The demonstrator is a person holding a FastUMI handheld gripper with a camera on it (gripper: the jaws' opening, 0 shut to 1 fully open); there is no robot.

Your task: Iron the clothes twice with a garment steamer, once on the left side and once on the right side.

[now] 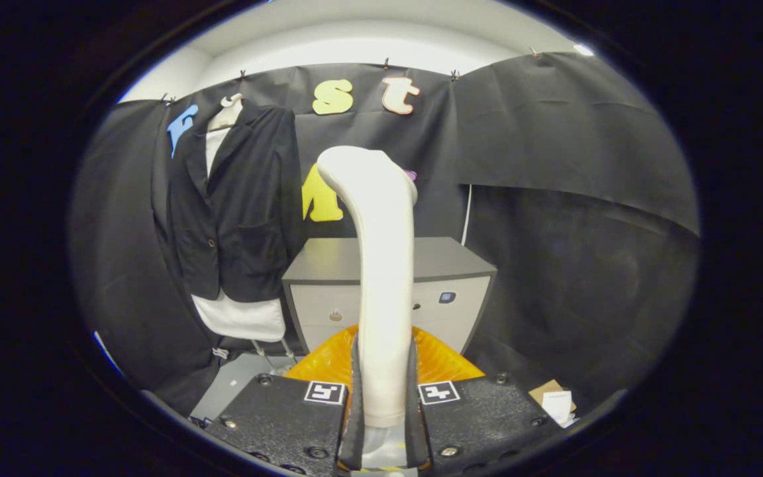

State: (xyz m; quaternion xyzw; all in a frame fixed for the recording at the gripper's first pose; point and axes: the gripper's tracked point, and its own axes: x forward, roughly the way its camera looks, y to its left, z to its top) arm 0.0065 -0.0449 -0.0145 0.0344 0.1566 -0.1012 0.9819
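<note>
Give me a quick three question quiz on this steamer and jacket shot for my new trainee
1. True or false: the gripper is shut on the garment steamer.
2. The black jacket hangs: A) beyond the fingers, off to one side; B) between the fingers; C) on the cabinet.
3. Fill in: under the jacket shows a ___ garment.

Key: 1 true; 2 A; 3 white.

No words or numbers can be read; two square black-and-white coded markers (324, 391) sit on the gripper (381, 404) at the lower middle.
</note>
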